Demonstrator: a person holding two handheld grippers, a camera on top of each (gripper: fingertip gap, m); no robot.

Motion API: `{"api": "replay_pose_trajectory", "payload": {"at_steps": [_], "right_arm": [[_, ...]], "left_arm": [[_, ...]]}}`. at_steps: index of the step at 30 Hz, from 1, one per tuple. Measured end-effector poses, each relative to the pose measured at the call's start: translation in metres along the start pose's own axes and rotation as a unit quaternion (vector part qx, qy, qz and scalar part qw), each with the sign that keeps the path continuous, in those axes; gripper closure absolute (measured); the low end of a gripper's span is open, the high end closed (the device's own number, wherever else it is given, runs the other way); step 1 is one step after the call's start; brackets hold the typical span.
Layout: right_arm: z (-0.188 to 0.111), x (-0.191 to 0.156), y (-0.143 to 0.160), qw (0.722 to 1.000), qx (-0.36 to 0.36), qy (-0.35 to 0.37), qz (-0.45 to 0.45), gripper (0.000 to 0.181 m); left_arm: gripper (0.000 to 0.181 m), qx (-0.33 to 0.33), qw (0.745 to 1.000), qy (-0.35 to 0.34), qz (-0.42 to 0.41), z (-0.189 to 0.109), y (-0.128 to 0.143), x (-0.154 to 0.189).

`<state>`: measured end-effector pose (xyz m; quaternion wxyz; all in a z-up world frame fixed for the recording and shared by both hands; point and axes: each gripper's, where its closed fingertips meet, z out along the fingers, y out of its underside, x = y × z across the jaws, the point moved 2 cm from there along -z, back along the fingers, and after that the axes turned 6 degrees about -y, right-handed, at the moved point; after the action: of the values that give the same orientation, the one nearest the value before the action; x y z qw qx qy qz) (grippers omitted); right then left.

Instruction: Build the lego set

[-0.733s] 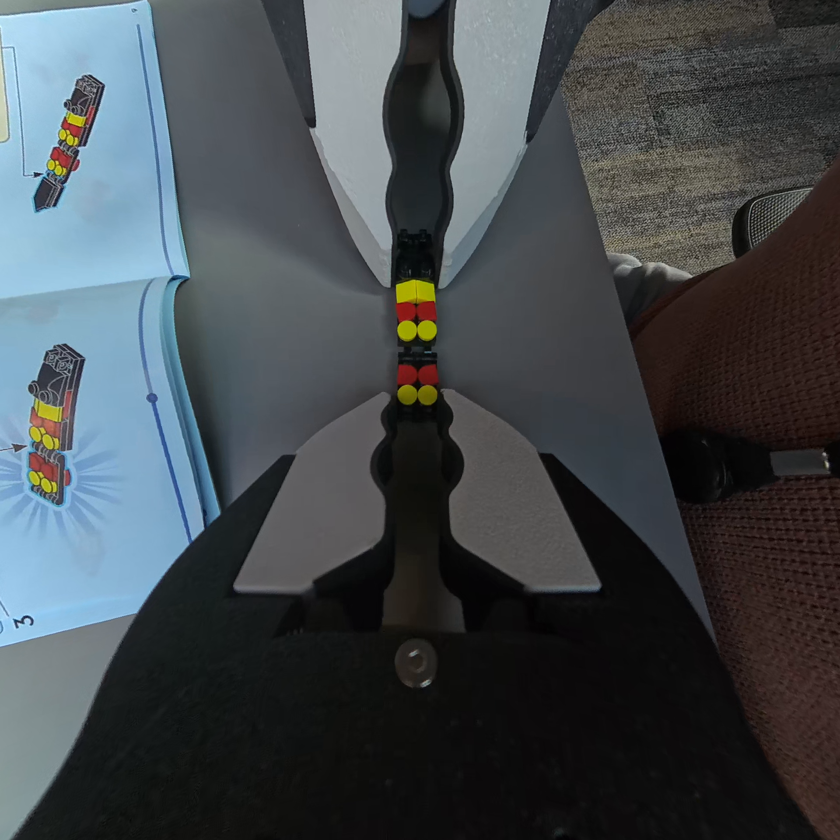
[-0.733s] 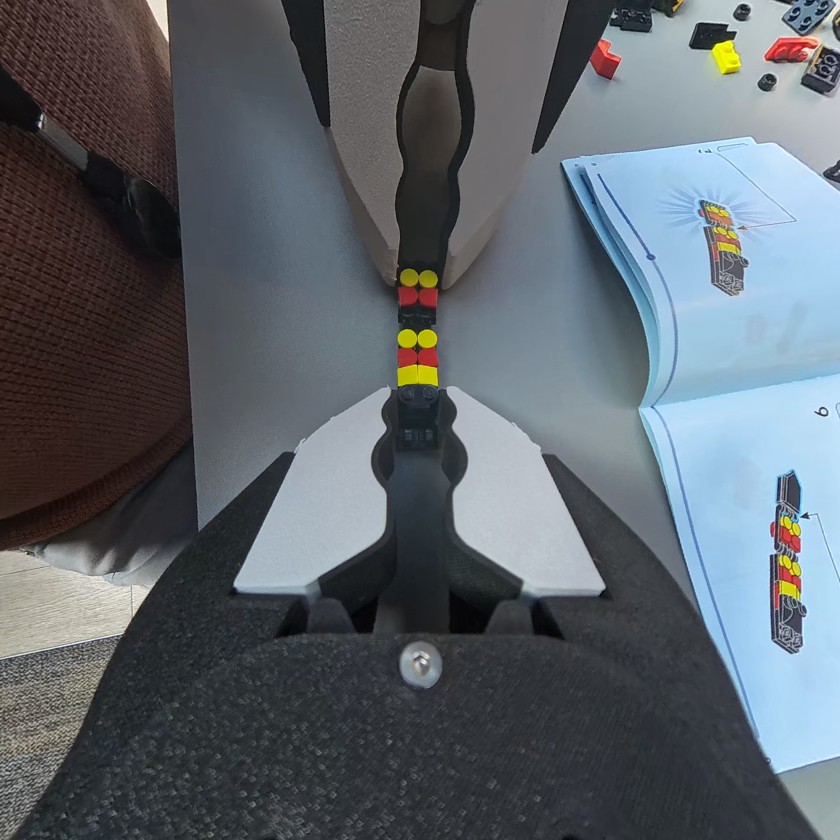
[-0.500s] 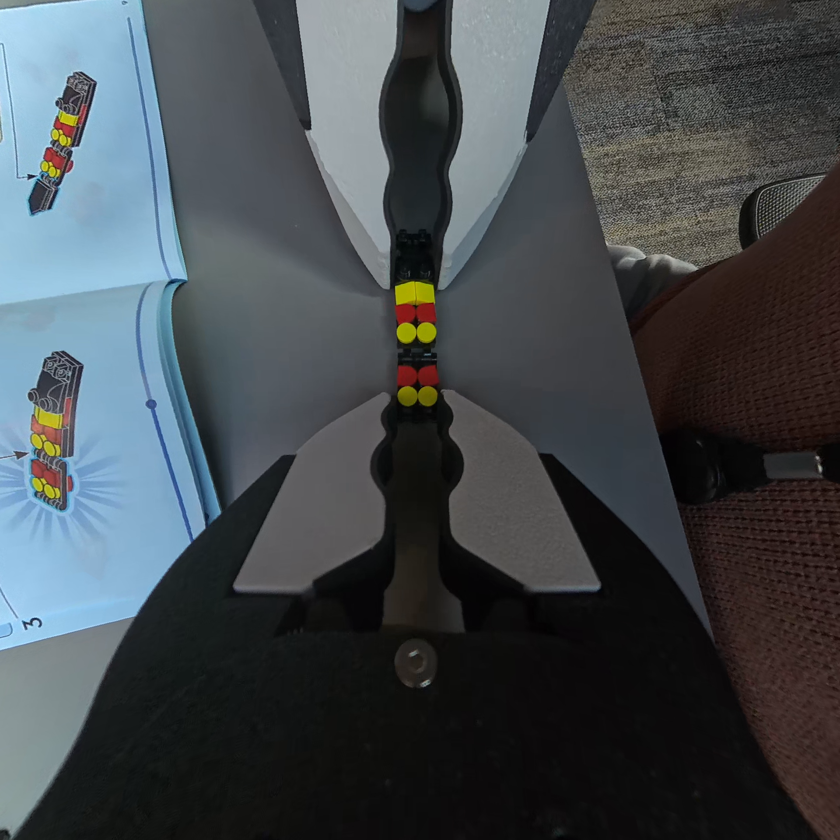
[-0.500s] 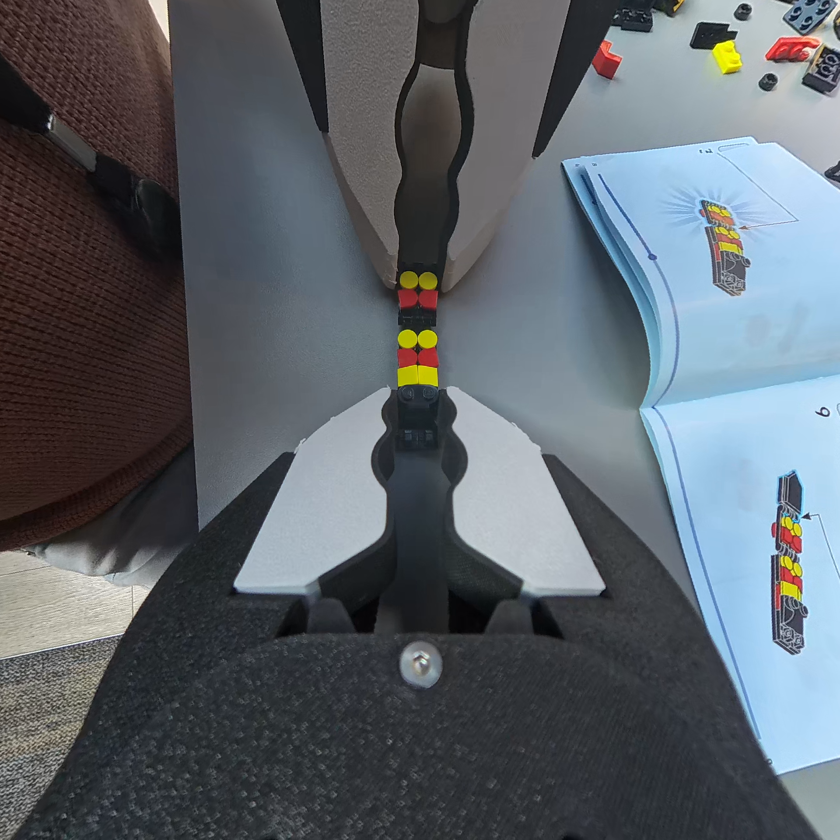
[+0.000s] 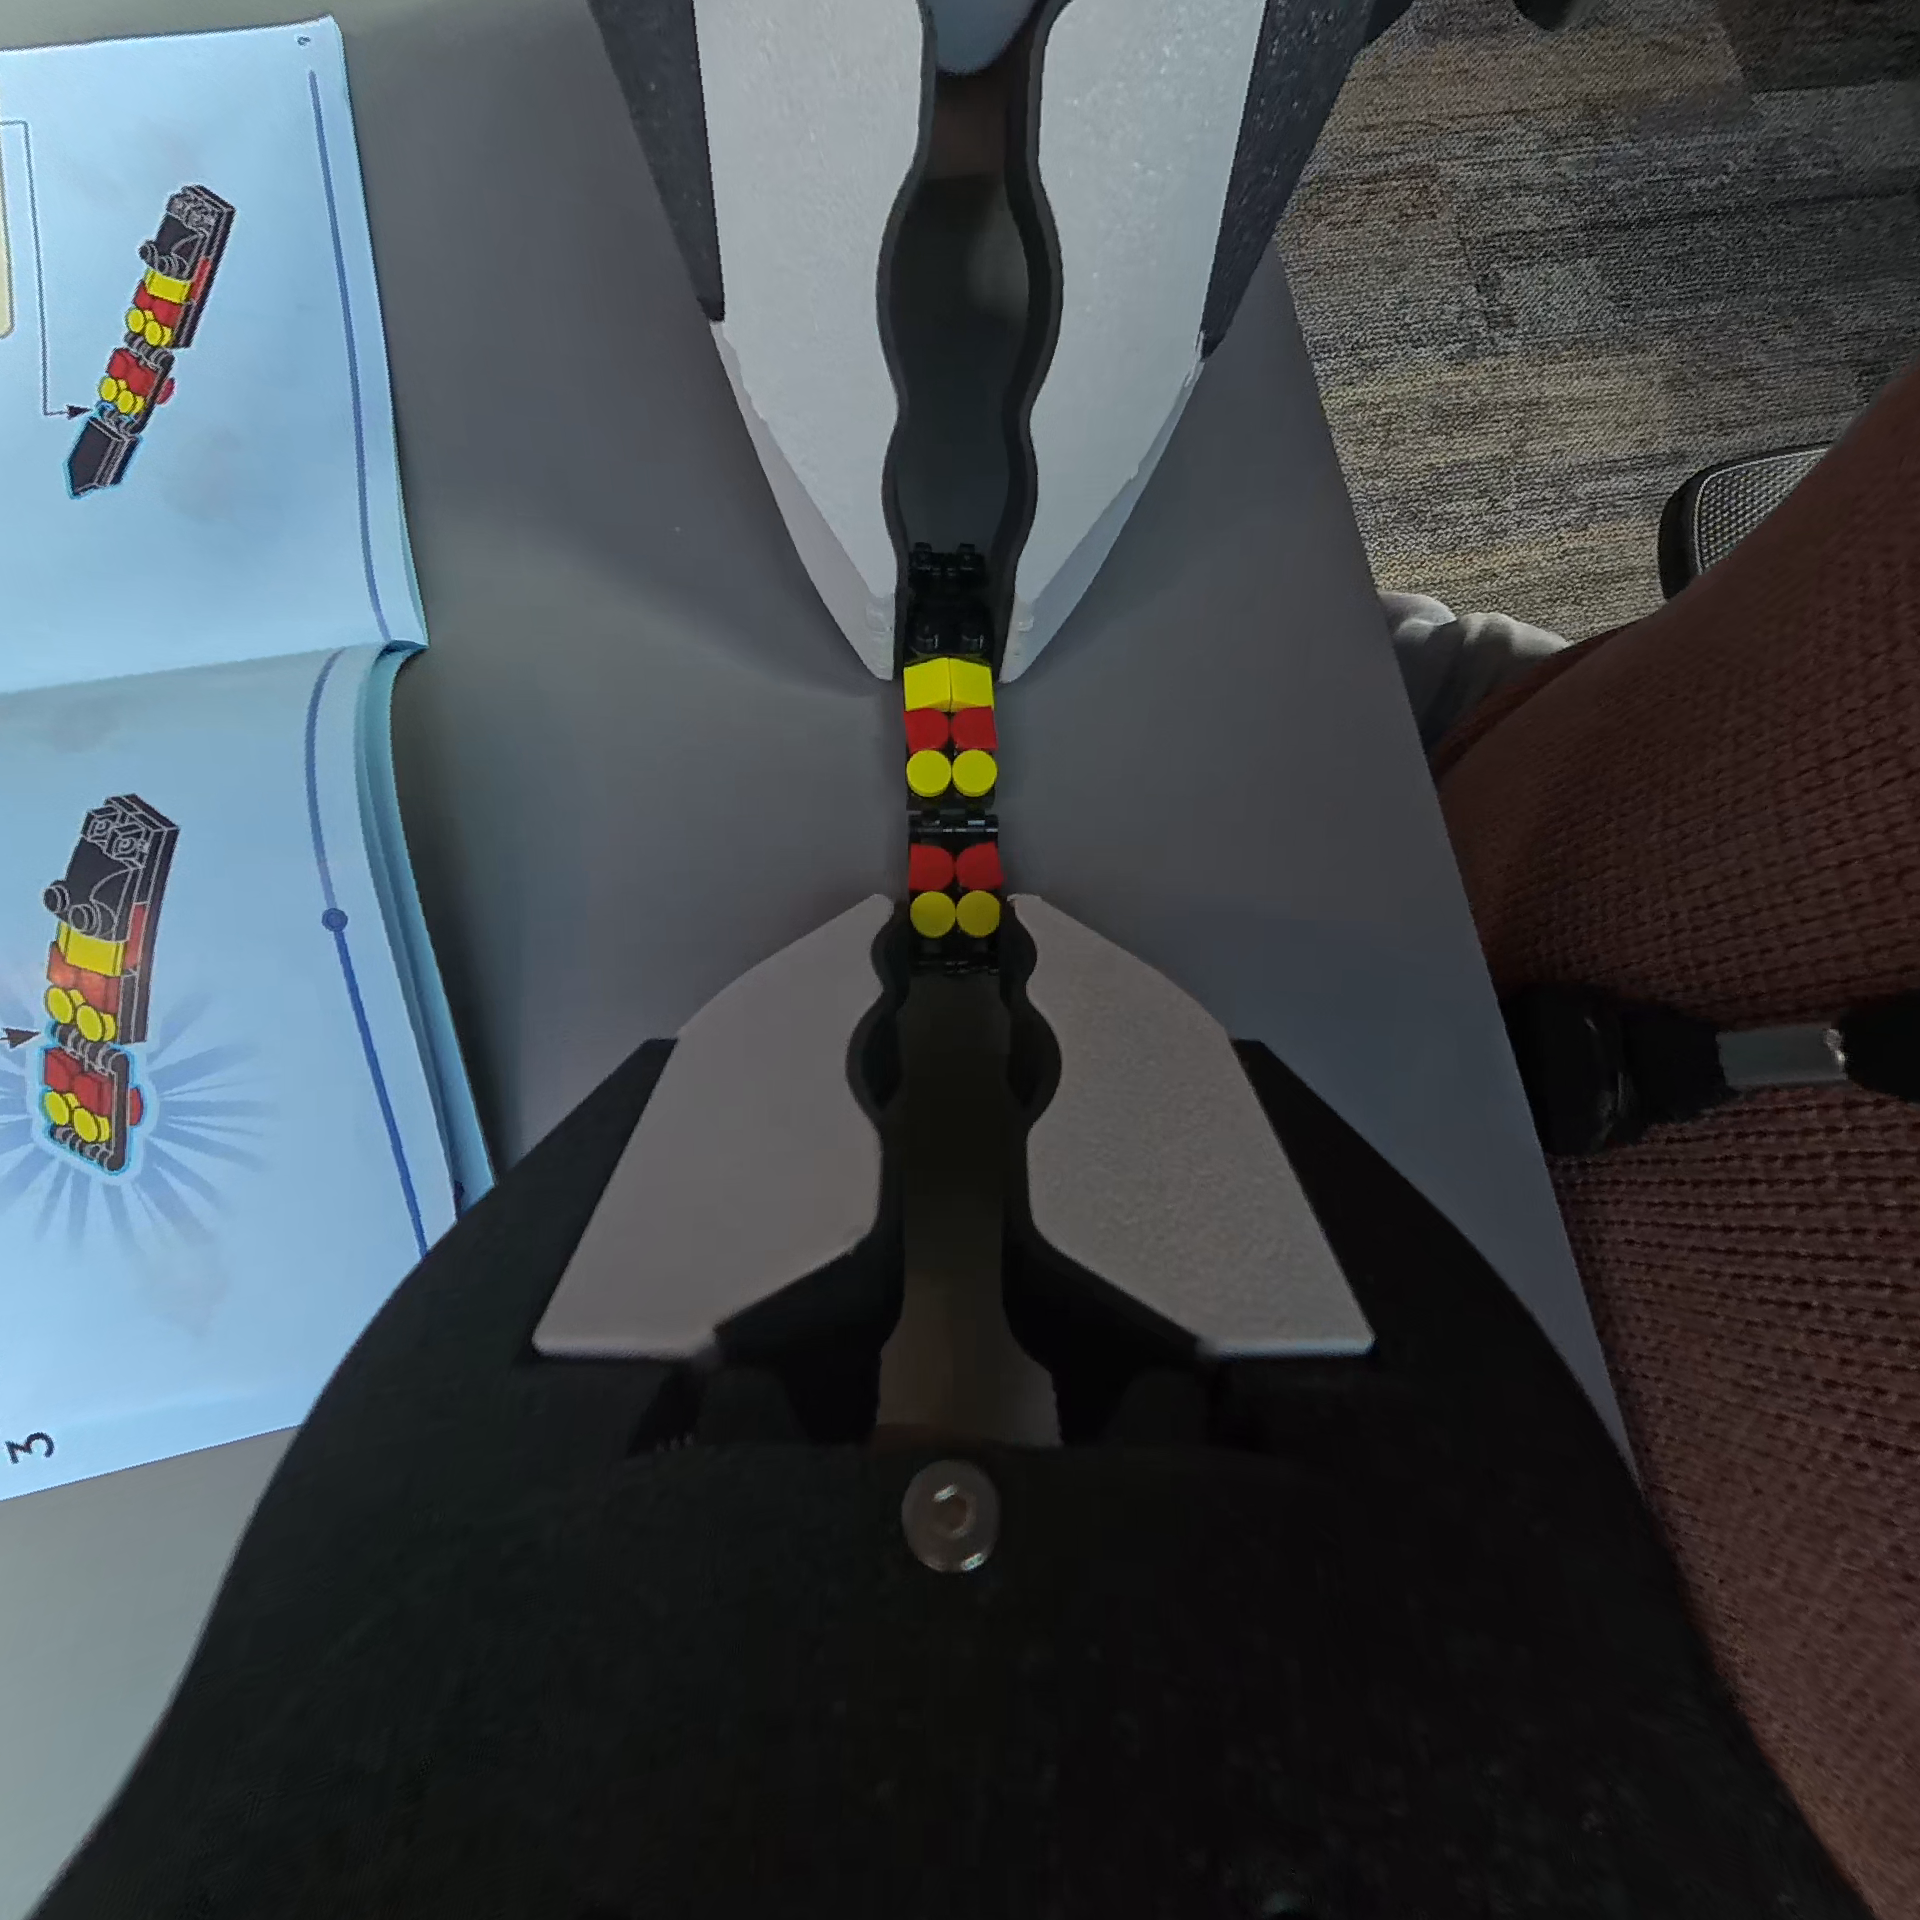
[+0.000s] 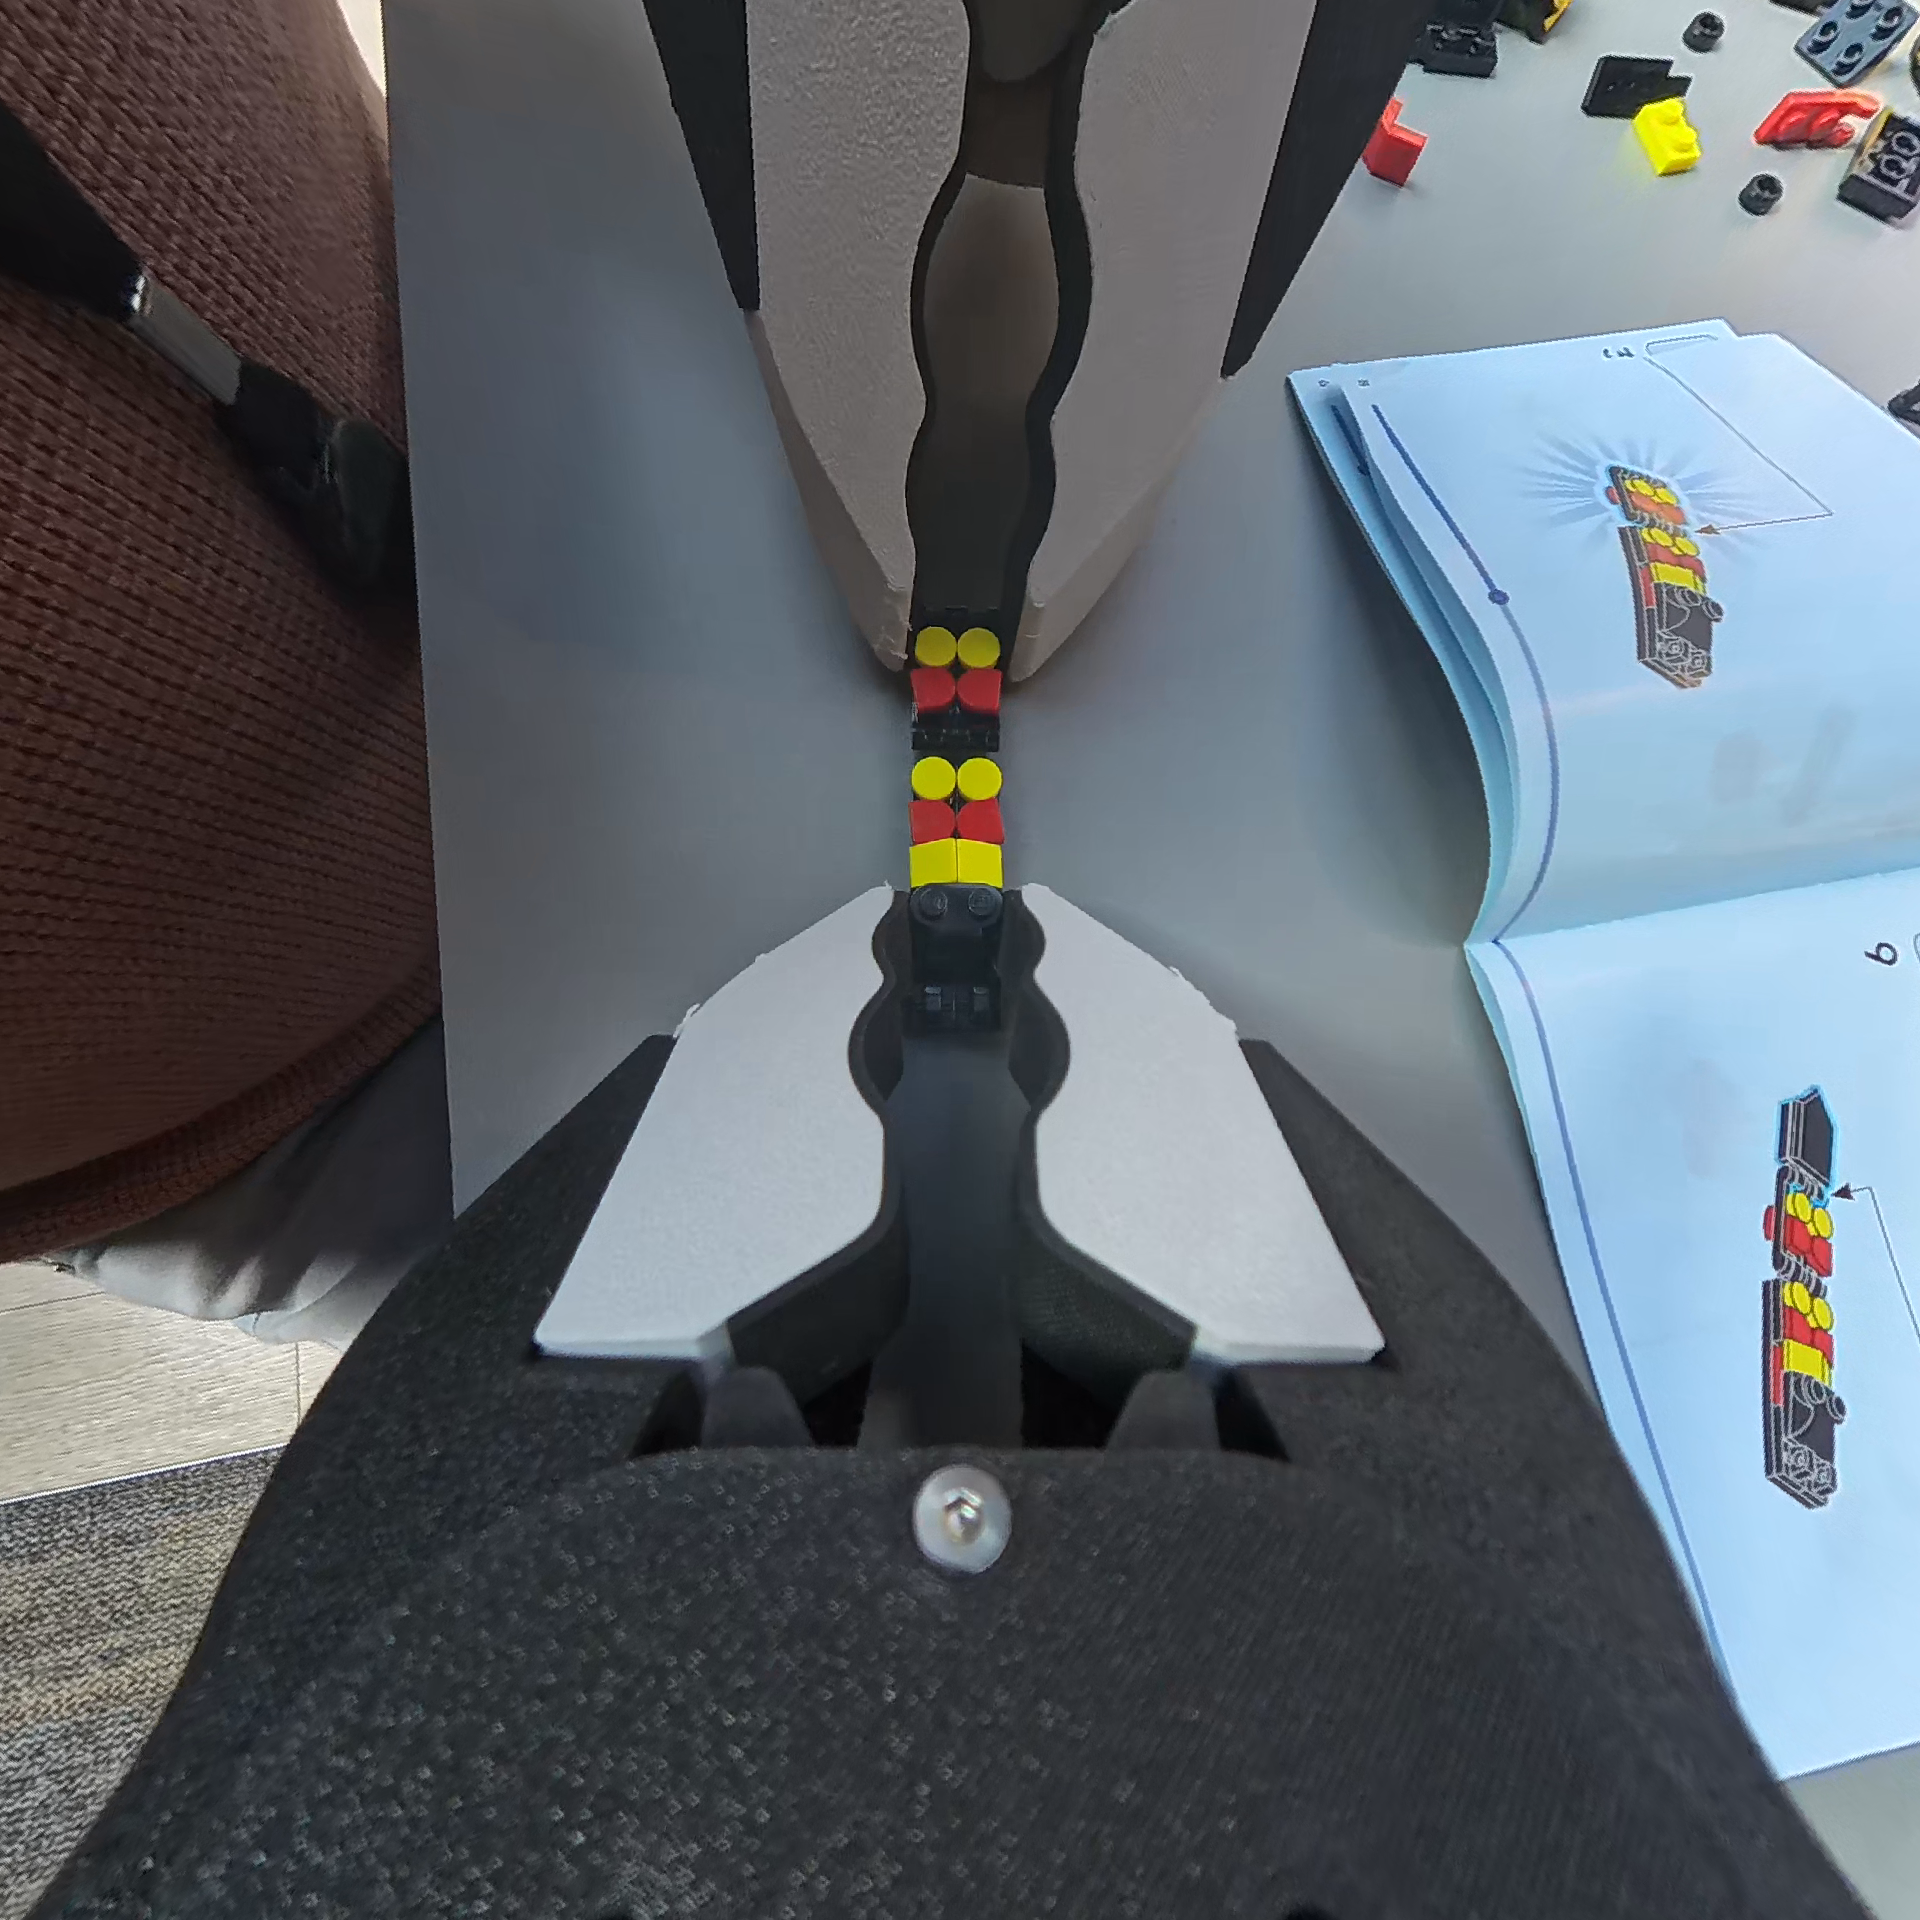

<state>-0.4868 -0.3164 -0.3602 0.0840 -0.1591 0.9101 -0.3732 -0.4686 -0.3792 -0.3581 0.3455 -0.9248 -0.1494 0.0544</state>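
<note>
The narrow black lego strip with red and yellow studs [image 5: 952, 821] hangs above the grey tabletop [image 5: 623, 623], its long axis running straight along the line between my two tools. My left hand-held gripper [image 5: 954, 940] is clenched on the end with the round yellow studs; my right hand-held gripper [image 6: 956, 935] is clenched on the opposite black end, beside the square yellow tiles. They face each other nose to nose, equally near. A thin dark seam shows mid-strip, so I judge the next move is a squeeze along that axis. The open pale-blue instruction booklet [image 6: 1662, 727] lies beside it, loose bricks [image 6: 1668, 135] beyond.
</note>
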Motion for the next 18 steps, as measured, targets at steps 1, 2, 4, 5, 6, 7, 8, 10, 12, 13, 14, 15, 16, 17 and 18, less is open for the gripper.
{"api": "replay_pose_trajectory", "payload": {"at_steps": [1, 2, 4, 5, 6, 7, 8, 10, 12, 13, 14, 15, 16, 17, 18], "right_arm": [[0.0002, 0.0001, -0.0003, 1.000, 0.000, -0.001, -0.002, 0.166], [0.0006, 0.0003, -0.0006, 1.000, 0.000, -0.005, -0.002, 0.166], [0.0011, 0.0006, -0.0012, 1.000, 0.001, -0.007, -0.003, 0.166], [0.0013, 0.0007, -0.0013, 1.000, 0.000, -0.007, -0.005, 0.166], [0.0016, 0.0009, -0.0017, 1.000, 0.000, -0.006, -0.006, 0.166], [0.0017, 0.0008, -0.0017, 1.000, 0.000, -0.006, -0.006, 0.166], [0.0019, 0.0010, -0.0019, 1.000, -0.001, -0.007, -0.006, 0.166], [0.0023, 0.0010, -0.0024, 1.000, 0.000, -0.006, -0.004, 0.166], [0.0026, 0.0011, -0.0026, 1.000, -0.001, -0.007, -0.002, 0.166], [0.0027, 0.0011, -0.0028, 1.000, -0.007, -0.006, -0.006, 0.166], [0.0027, 0.0009, -0.0031, 1.000, -0.013, -0.003, -0.011, 0.166], [0.0028, 0.0009, -0.0032, 1.000, -0.017, -0.003, -0.012, 0.166], [0.0029, 0.0010, -0.0032, 1.000, -0.021, -0.004, -0.015, 0.166], [0.0029, 0.0010, -0.0033, 1.000, -0.025, -0.005, -0.017, 0.166], [0.0030, 0.0010, -0.0037, 0.999, -0.032, -0.005, -0.023, 0.166]], "left_arm": [[0.165, 0.001, 1.000, 0.001, -0.001, -0.0001, -0.0001, -0.0001], [0.165, 0.004, 1.000, 0.003, -0.003, -0.0001, 0.0001, -0.0001], [0.165, 0.009, 1.000, 0.005, -0.004, -0.0002, 0.0003, -0.0002], [0.165, 0.009, 1.000, 0.006, -0.004, -0.0002, 0.0003, -0.0003], [0.165, 0.007, 1.000, 0.007, -0.003, -0.0002, 0.0003, -0.0002], [0.165, 0.006, 1.000, 0.006, -0.002, -0.0002, 0.0003, -0.0002], [0.165, 0.007, 1.000, 0.005, -0.002, -0.0003, 0.0003, -0.0002], [0.165, 0.012, 1.000, 0.006, -0.007, -0.0004, 0.0006, -0.0002], [0.165, 0.012, 1.000, 0.006, -0.007, -0.0004, 0.0007, -0.0003], [0.165, 0.011, 1.000, 0.006, -0.006, -0.0004, 0.0007, -0.0002], [0.165, 0.011, 1.000, 0.005, -0.006, -0.0004, 0.0008, -0.0002], [0.165, 0.013, 1.000, 0.005, -0.008, -0.0004, 0.0009, -0.0003], [0.165, 0.015, 1.000, 0.005, -0.010, -0.0004, 0.0010, -0.0003], [0.165, 0.017, 1.000, 0.004, -0.011, -0.0004, 0.0011, -0.0003], [0.165, 0.018, 1.000, 0.004, -0.012, -0.0004, 0.0012, -0.0002]]}}
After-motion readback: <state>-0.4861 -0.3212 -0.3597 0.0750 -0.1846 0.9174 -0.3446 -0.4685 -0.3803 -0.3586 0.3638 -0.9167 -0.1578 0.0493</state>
